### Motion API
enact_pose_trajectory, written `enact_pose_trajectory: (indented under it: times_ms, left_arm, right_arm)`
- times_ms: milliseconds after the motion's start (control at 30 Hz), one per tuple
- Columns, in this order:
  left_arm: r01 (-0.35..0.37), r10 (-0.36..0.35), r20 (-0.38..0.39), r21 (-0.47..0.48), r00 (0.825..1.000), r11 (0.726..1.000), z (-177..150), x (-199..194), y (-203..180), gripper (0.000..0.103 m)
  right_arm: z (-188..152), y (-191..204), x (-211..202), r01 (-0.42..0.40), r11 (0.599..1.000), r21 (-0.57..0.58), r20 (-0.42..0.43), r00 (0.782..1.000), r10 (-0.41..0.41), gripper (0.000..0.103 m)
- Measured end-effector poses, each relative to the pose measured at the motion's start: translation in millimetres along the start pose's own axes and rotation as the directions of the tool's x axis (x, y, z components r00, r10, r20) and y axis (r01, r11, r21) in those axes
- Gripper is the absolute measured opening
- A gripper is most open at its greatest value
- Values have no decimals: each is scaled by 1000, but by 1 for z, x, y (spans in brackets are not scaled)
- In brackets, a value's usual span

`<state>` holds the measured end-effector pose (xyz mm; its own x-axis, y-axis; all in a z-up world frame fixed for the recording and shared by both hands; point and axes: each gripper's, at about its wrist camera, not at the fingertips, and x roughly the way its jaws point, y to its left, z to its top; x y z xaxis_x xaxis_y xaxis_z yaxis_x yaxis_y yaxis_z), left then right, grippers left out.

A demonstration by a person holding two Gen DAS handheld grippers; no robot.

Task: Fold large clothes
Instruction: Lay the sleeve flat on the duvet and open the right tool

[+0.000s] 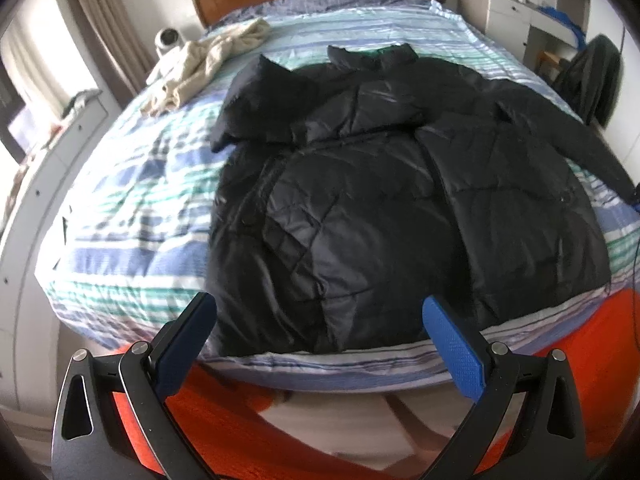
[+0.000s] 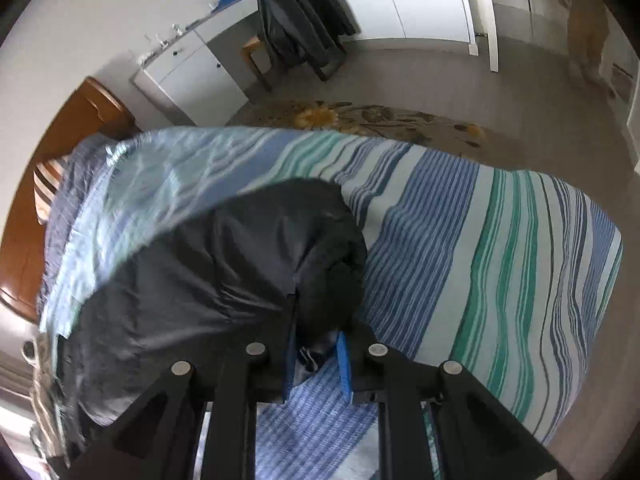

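— Black fabric's pinched in my right gripper (image 2: 316,354), jaws nearly closed on the jacket (image 1: 400,200).

— And your left gripper (image 1: 320,344)?

— Wide apart, empty, hovering off the bed (image 1: 140,220) foot; jacket lies lengthwise ahead, hem nearest.

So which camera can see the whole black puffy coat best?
The left wrist view. It shows the black coat spread over the striped bed, collar to hem, beyond the open left gripper. The right wrist view shows only one bunched part of it, pinched in the right gripper.
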<state>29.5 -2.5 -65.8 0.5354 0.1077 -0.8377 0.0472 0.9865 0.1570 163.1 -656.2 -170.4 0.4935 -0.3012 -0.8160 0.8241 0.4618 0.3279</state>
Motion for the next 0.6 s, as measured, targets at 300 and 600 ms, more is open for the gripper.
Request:
enact_pose_trajectory:
  times_ms: [300,600]
  left_arm:
    - [-69,69,14,19,998,997,3,5,9,103]
    - [-80,78,52,44,996,996,8,2,5,103]
  right_arm:
    - [-31,59,-84,262,893,-365,236,954,-184,59]
    - [-71,113,-160,318,774,-547,366,923,-120,67]
